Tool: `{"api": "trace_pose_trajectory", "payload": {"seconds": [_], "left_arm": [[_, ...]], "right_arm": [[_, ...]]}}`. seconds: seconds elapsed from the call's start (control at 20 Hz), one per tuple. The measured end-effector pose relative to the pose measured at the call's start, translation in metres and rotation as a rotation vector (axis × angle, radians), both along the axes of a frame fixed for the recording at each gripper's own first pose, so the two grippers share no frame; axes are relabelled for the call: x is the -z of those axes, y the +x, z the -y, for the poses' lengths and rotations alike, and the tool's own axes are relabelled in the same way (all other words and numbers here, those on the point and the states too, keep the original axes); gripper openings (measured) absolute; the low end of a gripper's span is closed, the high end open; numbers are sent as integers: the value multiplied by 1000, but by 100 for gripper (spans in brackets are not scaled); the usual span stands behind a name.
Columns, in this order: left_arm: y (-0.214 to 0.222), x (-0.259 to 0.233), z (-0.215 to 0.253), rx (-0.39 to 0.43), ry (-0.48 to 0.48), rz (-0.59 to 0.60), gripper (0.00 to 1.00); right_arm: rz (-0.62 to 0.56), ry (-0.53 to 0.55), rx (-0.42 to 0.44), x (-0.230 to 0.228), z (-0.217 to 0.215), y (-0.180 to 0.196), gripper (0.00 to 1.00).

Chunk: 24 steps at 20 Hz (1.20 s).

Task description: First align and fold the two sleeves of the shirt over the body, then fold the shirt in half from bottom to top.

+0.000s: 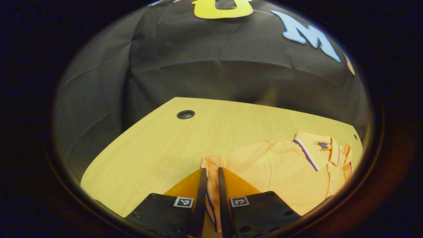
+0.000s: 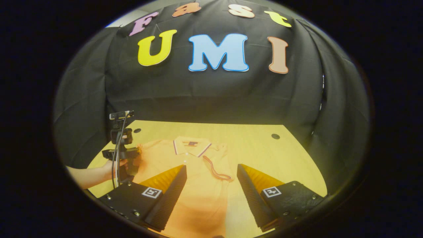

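Observation:
An orange polo shirt (image 1: 284, 168) with a striped collar (image 1: 314, 148) lies flat on the wooden table (image 1: 158, 142). In the left gripper view, my left gripper (image 1: 211, 170) is shut on the shirt's left sleeve (image 1: 210, 195), whose striped cuff shows between the fingers. In the right gripper view the shirt (image 2: 198, 201) spreads below my right gripper (image 2: 211, 167), which hovers open above the body with nothing in it. The other sleeve (image 2: 216, 172) lies folded over the body, cuff curled. At the shirt's left edge a hand (image 2: 110, 167) holds the left gripper (image 2: 134, 155).
The table has a round cable hole at its far left (image 1: 185, 114) and another at its far right (image 2: 275, 136). Black cloth walls close in the back and sides. Bare wood (image 2: 271, 158) lies to the right of the shirt.

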<state>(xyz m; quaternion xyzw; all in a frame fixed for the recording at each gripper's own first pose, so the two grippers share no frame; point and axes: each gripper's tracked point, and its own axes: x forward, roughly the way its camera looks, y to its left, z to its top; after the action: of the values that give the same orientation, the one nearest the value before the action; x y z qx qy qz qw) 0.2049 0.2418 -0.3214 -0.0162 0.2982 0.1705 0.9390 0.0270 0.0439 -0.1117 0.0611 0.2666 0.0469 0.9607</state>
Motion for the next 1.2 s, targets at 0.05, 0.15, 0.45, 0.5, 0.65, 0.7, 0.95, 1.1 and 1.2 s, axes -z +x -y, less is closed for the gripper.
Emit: {"api": "trace_pose_trajectory", "payload": {"seconds": [0.05, 0.15, 0.45, 0.5, 0.65, 0.7, 0.95, 1.1, 1.2], "left_arm": [[2, 3, 0, 13, 10, -9, 15], [2, -2, 5, 28, 17, -15, 8], [5, -19, 14, 28, -3, 27, 8], [5, -24, 16, 31, 2, 37, 8], [7, -45, 27, 57, 12, 66, 8], [8, -50, 34, 67, 11, 76, 7], [17, -65, 74, 134, 10, 107, 8], [21, -64, 98, 182, 10, 102, 8], [21, -61, 116, 217, 5, 95, 7]], "right_arm": [[-1, -2, 6, 1, 3, -1, 95], [-6, -4, 18, 3, 10, -4, 95], [-7, -6, 51, 5, 26, -8, 95], [-5, -9, 52, 4, 27, -9, 95], [-3, -13, 49, 5, 28, -11, 95], [-4, -12, 47, 4, 27, -11, 95], [-8, -11, 55, 7, 27, -15, 95], [-17, -10, 72, 9, 28, -18, 95], [-24, -5, 82, 10, 28, -20, 95]]}}
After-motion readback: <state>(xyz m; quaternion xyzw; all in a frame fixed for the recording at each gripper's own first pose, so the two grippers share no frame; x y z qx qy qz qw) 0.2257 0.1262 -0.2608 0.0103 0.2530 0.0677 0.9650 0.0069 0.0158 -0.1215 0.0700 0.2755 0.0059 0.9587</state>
